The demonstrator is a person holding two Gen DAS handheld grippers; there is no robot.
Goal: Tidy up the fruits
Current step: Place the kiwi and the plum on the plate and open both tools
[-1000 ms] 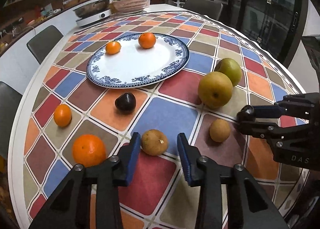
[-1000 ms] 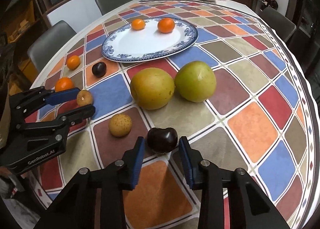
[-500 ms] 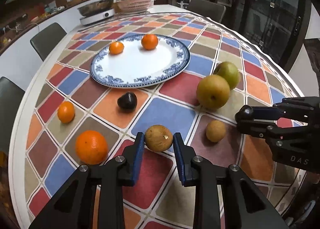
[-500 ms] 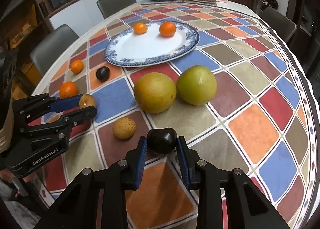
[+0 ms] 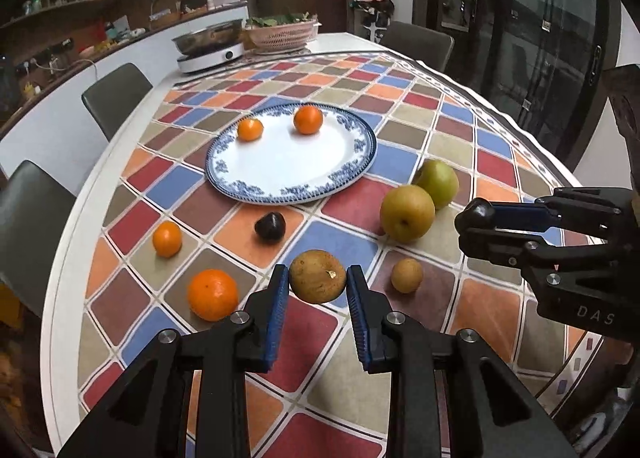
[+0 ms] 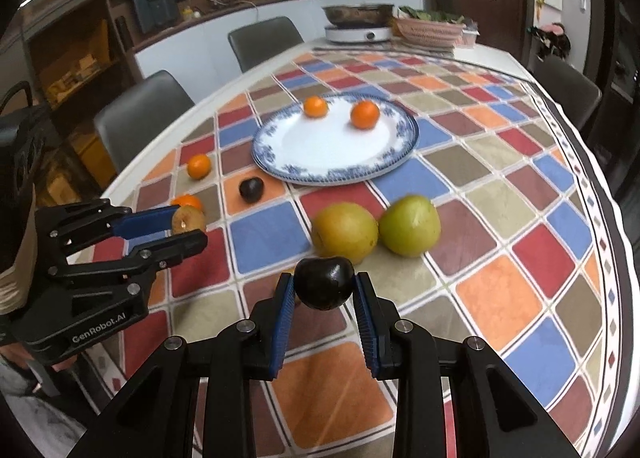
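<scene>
While the left gripper [image 5: 318, 278] pinches a round brown fruit [image 5: 317, 276] between its blue pads, the fruit hangs clear of the checked counter [image 5: 500, 162], near its front edge. The right gripper [image 6: 325, 289] is pressed onto a dark plum [image 6: 324, 283], also lifted off the cloth; in the left wrist view this plum is almost fully hidden, only a dark bulge at the fingertips. A blue-rimmed plate [image 5: 352, 174] sits toward the counter's middle with two small oranges [image 5: 308, 119] at its far rim. Between plate and front edge lie a yellow pear [image 5: 407, 213] touching a green pear [image 5: 438, 182], a second dark plum [image 5: 270, 227], a small brown fruit [image 5: 406, 275], a large orange [image 5: 212, 294] and a little orange [image 5: 167, 239] toward the left edge. In the right wrist view the large orange is mostly hidden behind the left gripper, and the pears are blurred.
</scene>
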